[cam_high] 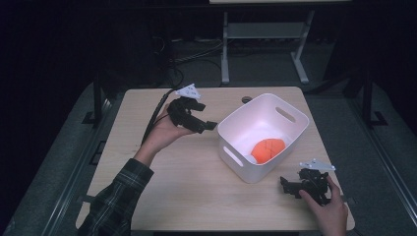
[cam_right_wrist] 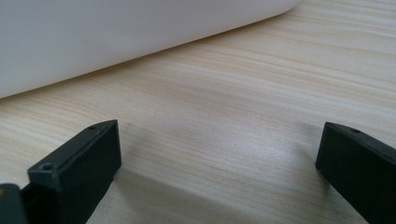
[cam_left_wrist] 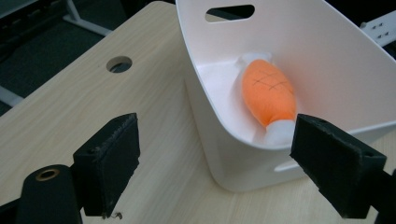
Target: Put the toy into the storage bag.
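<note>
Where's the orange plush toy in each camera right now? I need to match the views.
High view: orange plush toy lies on the floor of the white bin, right of centre.
Left gripper view: it lies inside the bin, upper centre-right, beyond the open jaws.
Right gripper view: not in it; the bin's outer wall crosses the top.
Shared landmark: the white bin.

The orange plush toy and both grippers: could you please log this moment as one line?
orange plush toy: inside white bin | left gripper: open, empty, beside bin | right gripper: open, empty, on table

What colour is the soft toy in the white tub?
Orange soft toy with white ends, clearest in left gripper view.
</note>
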